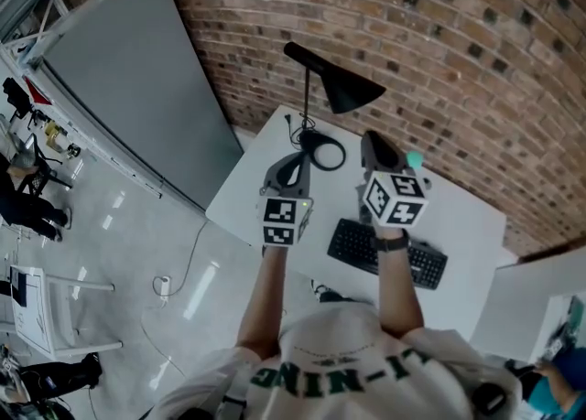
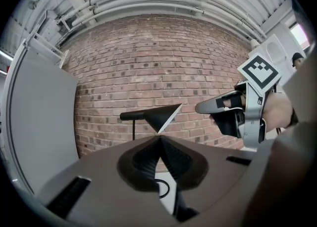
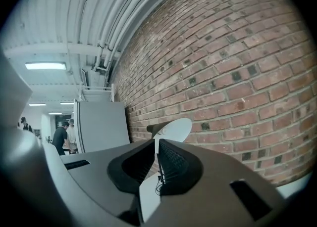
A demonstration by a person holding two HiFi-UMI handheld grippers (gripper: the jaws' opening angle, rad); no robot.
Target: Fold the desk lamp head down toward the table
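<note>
left gripper (image 1: 300, 158) and right gripper (image 1: 372, 140) fingers clenched, empty, near desk lamp (image 1: 346, 90).

The desk lamp (image 1: 341, 89) is showing matte black, with white inside its shade, against a red-brown brick wall (image 1: 439, 34) with pale mortar lines. A black keyboard (image 1: 386, 253) is lying on the white table (image 1: 467, 217). The left gripper (image 2: 159, 138) and right gripper (image 3: 156, 142) are showing grey shells and white cubes with black square markers.
</note>
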